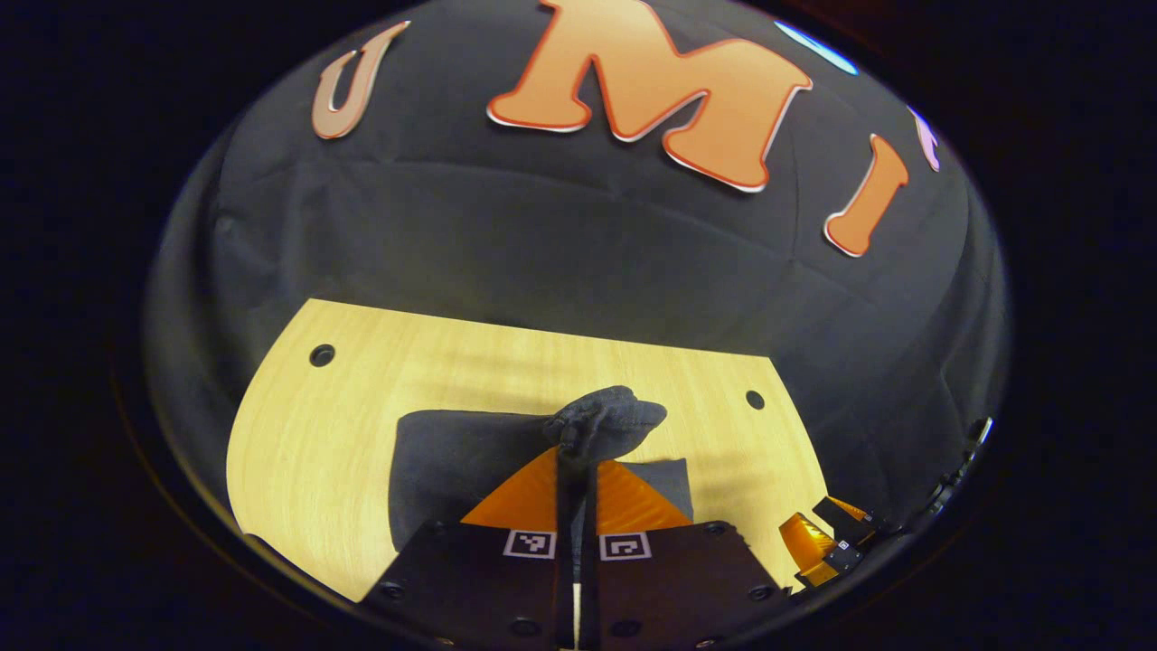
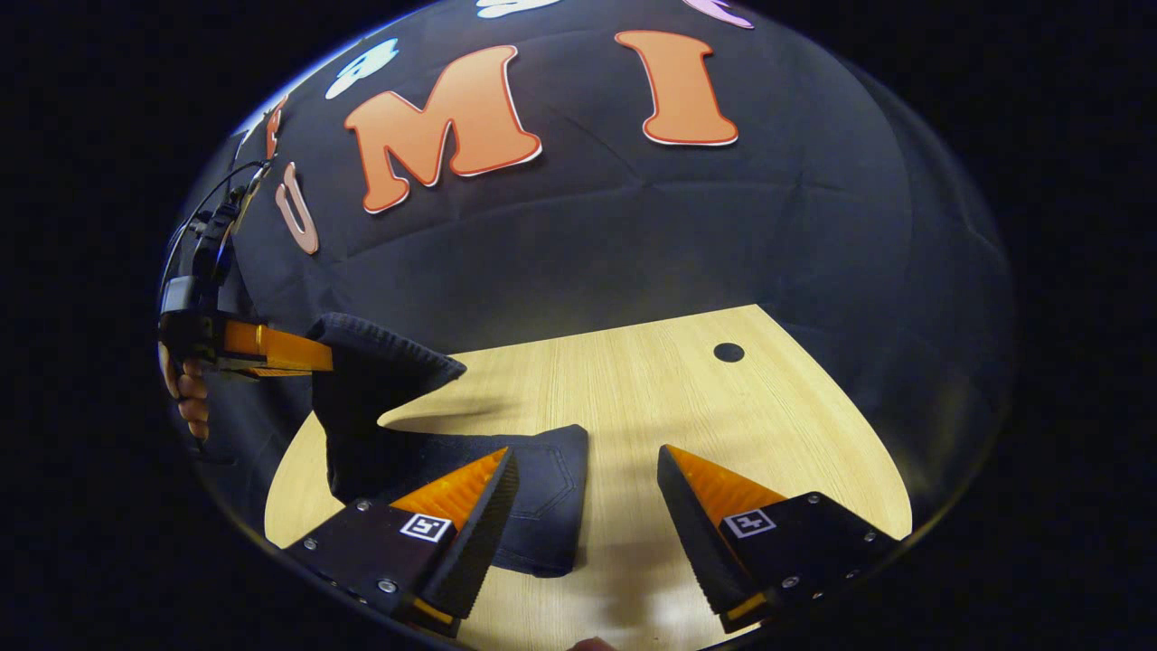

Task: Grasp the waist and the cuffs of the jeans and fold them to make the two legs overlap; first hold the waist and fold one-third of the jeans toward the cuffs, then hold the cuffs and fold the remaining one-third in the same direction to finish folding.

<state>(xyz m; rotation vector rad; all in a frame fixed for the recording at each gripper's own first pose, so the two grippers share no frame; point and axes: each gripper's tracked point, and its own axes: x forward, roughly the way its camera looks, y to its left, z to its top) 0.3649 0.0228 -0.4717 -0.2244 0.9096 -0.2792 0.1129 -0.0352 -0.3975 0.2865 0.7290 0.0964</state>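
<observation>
Dark, heavy denim jeans [image 2: 542, 506] are seen folded into a thick rectangular stack on the pale wood-grain tabletop [image 2: 669, 389], stitched pocket on top. One soft bunched edge is pinched tight and lifted by the left gripper [image 1: 576, 443], its ridged wedge fingers [image 1: 520, 502] pressed together on the cloth. The right gripper [image 2: 583, 470] is held wide apart just over the tabletop, nothing gripped.

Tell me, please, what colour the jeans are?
Dark, nearly black jeans; clearest in the right gripper view.
</observation>
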